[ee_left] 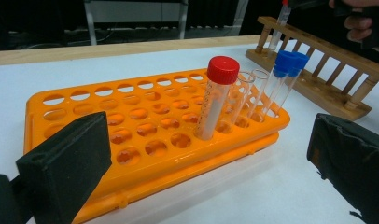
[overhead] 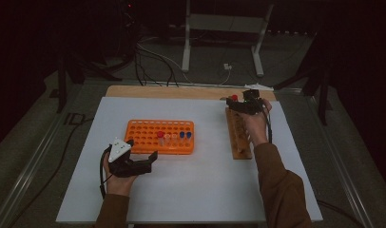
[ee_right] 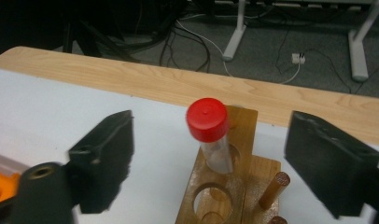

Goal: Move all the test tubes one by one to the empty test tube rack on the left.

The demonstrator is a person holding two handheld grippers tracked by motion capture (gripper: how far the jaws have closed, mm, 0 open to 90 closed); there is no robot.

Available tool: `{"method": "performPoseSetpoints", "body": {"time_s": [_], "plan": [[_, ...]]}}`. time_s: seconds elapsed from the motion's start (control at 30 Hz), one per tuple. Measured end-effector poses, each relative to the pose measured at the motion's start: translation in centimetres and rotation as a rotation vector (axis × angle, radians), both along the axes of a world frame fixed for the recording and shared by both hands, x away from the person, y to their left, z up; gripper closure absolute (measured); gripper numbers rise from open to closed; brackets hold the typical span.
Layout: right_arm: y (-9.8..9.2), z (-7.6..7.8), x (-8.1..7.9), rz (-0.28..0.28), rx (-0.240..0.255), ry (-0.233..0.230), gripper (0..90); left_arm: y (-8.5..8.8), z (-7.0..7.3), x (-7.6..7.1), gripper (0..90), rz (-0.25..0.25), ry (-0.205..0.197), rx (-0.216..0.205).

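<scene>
on the bench (overhead: 191, 190) a plastic tube rack (overhead: 143, 135) sits left of centre, five tubes (overhead: 174, 138) standing in a row in its right part. a wooden rack (overhead: 238, 137) lies to the right, one capped tube (overhead: 234, 98) in its far end hole.

— Where does the high view look from?
— From above the person's side, forward and down over the white table top (overhead: 191, 190), taking in the floor beyond.
— And the left gripper view?
— It sits low and close, facing the orange plastic tube rack (ee_left: 131, 121), with the long wooden peg rack (ee_left: 318, 79) farther off at upper right.
— The right gripper view?
— Very near the wooden rack's far end (ee_right: 225, 186), looking toward the table's wooden edge strip (ee_right: 131, 79).
— What is shared?
— Both racks (overhead: 160, 137) (overhead: 238, 135) appear from overhead too.
</scene>
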State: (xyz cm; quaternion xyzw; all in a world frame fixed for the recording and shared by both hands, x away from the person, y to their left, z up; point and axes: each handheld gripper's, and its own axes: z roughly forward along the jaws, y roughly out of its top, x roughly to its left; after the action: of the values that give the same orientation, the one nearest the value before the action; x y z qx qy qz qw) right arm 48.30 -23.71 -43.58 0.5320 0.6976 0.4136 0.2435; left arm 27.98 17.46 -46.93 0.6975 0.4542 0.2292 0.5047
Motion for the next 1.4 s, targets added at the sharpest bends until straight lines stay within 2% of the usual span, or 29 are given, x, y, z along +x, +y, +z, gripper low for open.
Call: {"method": "performPoseSetpoints", "body": {"time_s": [0.07,0.27,0.4,0.53,0.6,0.77,1.03,1.3,1.4], "plan": [[0.0,-0.2,0.3,-0.009,0.003,0.001,26.1,0.1,0.0,0.0,0.4,0.003,0.002,-0.003],[0.8,-0.8,0.9,-0.027,-0.066,-0.004,49.0,0.1,0.0,0.0,0.4,0.002,0.001,-0.007],[1.2,-0.9,1.1,-0.05,-0.101,-0.009,58.1,0.1,0.0,-0.1,0.4,0.001,-0.001,-0.008],[1.1,-0.9,1.2,-0.059,-0.103,-0.006,69.4,0.3,0.0,-0.1,0.4,0.006,-0.001,-0.013],[1.0,-0.8,1.2,-0.054,-0.111,-0.007,70.2,0.3,0.0,-0.1,0.4,0.006,-0.002,-0.013],[0.4,-0.5,0.7,-0.05,-0.085,-0.023,70.6,0.1,0.0,-0.1,0.4,0.002,0.0,-0.007],[0.1,1.3,-0.8,-0.043,-0.07,-0.095,70.6,0.0,0.1,-0.1,0.4,0.002,-0.002,-0.002],[-0.3,3.9,-2.9,-0.027,-0.039,-0.186,70.7,-0.3,0.0,0.1,0.4,-0.001,0.004,0.01],[-0.5,4.7,-3.7,-0.009,-0.032,-0.206,70.7,-0.5,0.0,0.1,0.4,-0.003,0.002,0.016]]}}
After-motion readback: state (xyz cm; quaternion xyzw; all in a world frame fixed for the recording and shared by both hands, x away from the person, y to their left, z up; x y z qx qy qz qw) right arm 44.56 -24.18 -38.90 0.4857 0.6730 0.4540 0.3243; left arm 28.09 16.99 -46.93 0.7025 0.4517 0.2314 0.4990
